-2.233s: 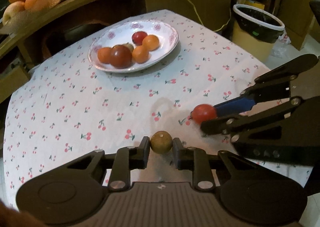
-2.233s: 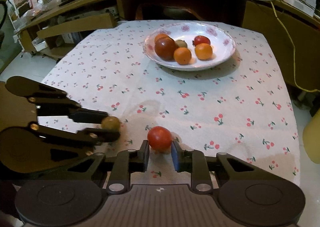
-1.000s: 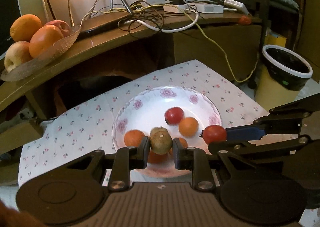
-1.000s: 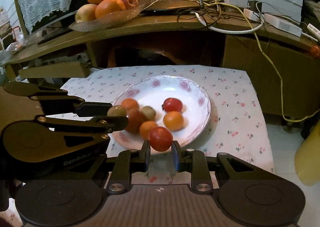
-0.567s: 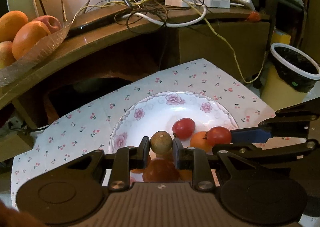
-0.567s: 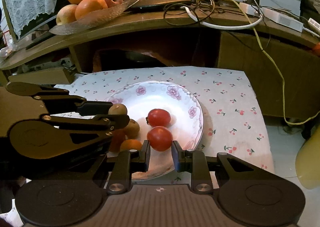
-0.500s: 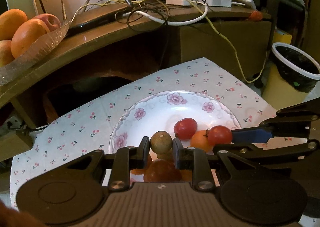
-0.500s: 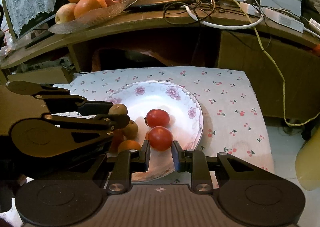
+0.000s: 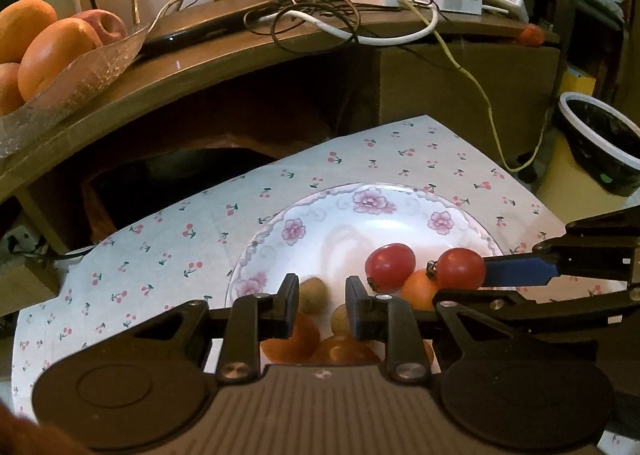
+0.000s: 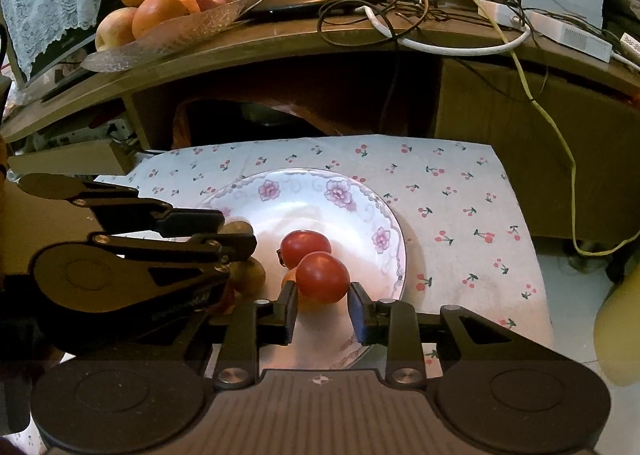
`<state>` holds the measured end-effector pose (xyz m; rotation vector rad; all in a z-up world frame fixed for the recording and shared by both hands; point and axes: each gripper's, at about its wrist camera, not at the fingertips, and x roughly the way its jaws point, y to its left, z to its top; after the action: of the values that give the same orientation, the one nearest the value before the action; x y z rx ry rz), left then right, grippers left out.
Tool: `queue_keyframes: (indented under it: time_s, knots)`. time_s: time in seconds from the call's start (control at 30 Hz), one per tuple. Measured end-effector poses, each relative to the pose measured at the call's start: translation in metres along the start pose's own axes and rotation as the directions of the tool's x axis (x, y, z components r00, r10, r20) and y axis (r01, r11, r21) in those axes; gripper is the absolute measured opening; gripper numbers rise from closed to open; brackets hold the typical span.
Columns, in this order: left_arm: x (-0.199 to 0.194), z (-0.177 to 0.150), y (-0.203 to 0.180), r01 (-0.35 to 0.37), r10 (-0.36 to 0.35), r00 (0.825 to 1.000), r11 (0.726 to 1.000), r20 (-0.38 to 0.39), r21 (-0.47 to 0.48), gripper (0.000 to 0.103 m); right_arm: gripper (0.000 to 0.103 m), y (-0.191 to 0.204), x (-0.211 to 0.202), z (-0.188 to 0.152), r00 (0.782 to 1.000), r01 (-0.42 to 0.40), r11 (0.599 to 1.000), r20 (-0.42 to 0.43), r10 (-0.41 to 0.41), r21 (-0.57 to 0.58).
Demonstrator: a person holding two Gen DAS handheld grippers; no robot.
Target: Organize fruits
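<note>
Over the flowered plate, on the cherry-print tablecloth, both grippers hung nose-down.

Change against half a second earlier: the brown fruit had then sat pinched at the tips of the left gripper. Now it was lower and blurred, off-centre against the inner face of one finger. The jaws stood a little apart and no longer squeezed it. It was over the plate, beside a second brown fruit.

The jaws of the right gripper were opening, the gap a shade wider than before. The red tomato was between the tips, in the same spot, over an orange fruit on the near side of the plate. Whether the pads still pressed it, I could not tell.

Count:
- one plate
- two grippers
- two red tomatoes (the other already lay on the plate)
- two brown fruits
- three orange-toned fruits, partly hidden under the fingers
- on the wooden shelf behind, one glass dish with four large fruits
- one lined bin on the floor
</note>
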<state>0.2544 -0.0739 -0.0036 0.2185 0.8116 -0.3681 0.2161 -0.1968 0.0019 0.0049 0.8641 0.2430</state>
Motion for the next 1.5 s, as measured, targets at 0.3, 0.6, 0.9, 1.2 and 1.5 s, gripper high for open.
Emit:
queue_keyframes:
  time_s: [0.3, 0.6, 0.9, 1.2, 1.5]
  knots:
    - [-0.005, 0.001, 0.002, -0.013, 0.013, 1.0, 1.0, 0.007, -0.011, 0.036, 0.035, -0.001, -0.001, 0.0, 1.0, 0.012, 1.0, 0.007, -0.012, 0.0]
    - [-0.033, -0.007, 0.008, -0.052, 0.053, 0.998, 0.998, 0.031, -0.03, 0.042, 0.042, 0.001, -0.013, 0.004, 0.999, 0.004, 1.0, 0.039, -0.004, 0.003]
    - [-0.059, -0.03, -0.003, -0.071, 0.073, 0.997, 0.997, 0.03, -0.04, 0.048, 0.044, -0.002, -0.037, -0.007, 0.998, 0.031, 0.999, 0.056, -0.031, 0.014]
    - [-0.099, -0.061, -0.014, -0.078, 0.083, 0.995, 0.991, 0.049, -0.106, 0.07, 0.046, 0.006, -0.069, -0.03, 0.998, 0.03, 0.999, 0.056, -0.032, 0.04]
    - [-0.13, -0.096, -0.021, -0.118, 0.124, 0.991, 0.985, 0.042, -0.127, 0.079, 0.05, 0.02, -0.102, -0.068, 0.998, 0.031, 0.997, 0.043, -0.034, 0.071]
